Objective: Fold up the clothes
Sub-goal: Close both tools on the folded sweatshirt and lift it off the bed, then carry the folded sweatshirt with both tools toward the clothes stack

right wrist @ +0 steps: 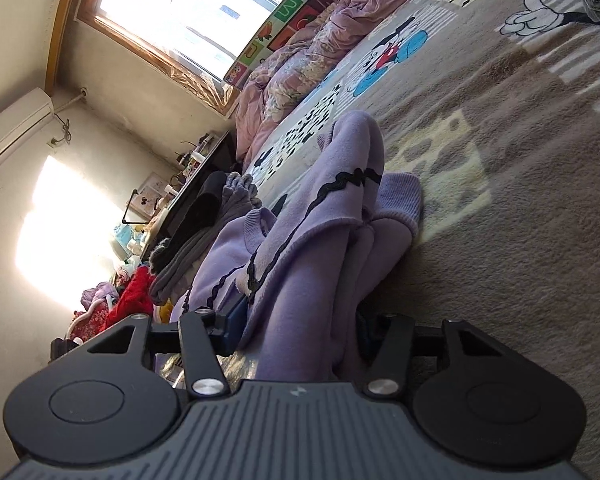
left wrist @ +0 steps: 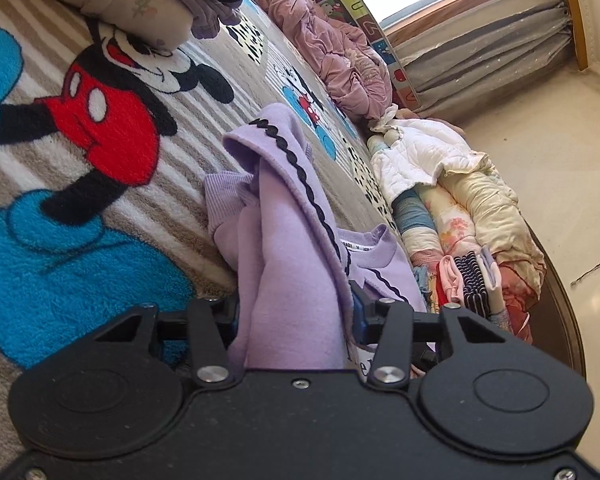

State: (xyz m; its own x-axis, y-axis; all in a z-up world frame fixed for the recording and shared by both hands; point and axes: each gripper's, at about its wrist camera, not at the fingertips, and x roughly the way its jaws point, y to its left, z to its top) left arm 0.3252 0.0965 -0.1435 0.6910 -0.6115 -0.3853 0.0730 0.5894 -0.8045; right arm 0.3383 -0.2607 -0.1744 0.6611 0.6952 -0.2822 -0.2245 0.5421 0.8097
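- Left tool (left wrist: 295,312) clamped on lilac sweatshirt (left wrist: 283,240), bunched fabric running toward 12 o'clock.
- Right tool (right wrist: 300,328) clamped on same sweatshirt (right wrist: 312,248).
- Mickey blanket (left wrist: 79,160) beneath.

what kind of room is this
Most likely a bedroom in a home: a bed covered by a cartoon-mouse blanket, a bunched pink quilt beside the window, and an air conditioner on the wall.
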